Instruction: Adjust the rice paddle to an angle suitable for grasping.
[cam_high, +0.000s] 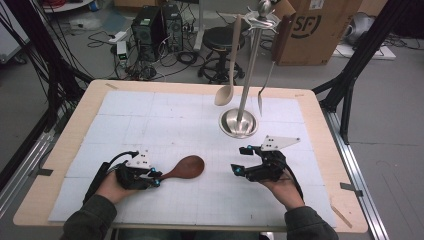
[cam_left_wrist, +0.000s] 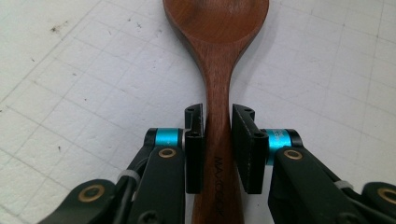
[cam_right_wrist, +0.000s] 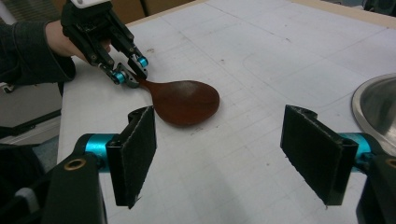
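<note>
A dark brown wooden spoon lies on the white gridded mat, bowl toward the right. My left gripper is shut on its handle, with both pads pressed against the wood just behind the neck. From the right gripper view the spoon bowl rests flat on the mat and the left gripper holds the handle end. My right gripper hovers to the right of the spoon, jaws wide apart with nothing between them.
A metal utensil stand with a round base rises at the back centre-right; a pale wooden spoon and a metal utensil hang from it. Its base rim lies close to my right gripper. The table's wooden border frames the mat.
</note>
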